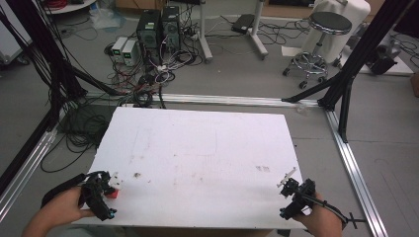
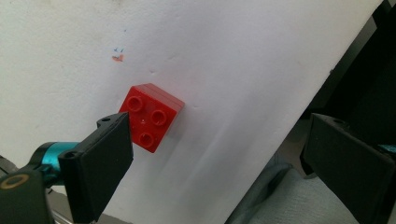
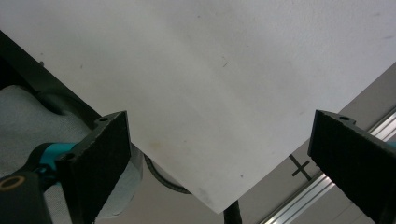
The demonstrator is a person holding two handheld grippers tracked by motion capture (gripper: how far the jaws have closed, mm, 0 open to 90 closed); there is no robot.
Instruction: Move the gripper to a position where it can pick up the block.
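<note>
A lab: computer towers (image 1: 159, 28), tangled cables (image 1: 143, 79), aluminium frame rails (image 1: 237, 100), rolling stool (image 1: 321, 39).

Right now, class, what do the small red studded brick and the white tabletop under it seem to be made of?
The small red studded brick looks like moulded plastic: glossy, uniform colour, crisp round studs. The white tabletop looks like a matt painted or laminated board, possibly foam; it shows scuffs, stains and faint dents, so the material stays uncertain.

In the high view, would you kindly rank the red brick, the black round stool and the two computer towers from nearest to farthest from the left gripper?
From the left gripper:
1. Red brick, on the table right beside the jaws.
2. Computer towers, on the floor beyond the table's far edge.
3. Black round stool, far across at the upper right.
</note>
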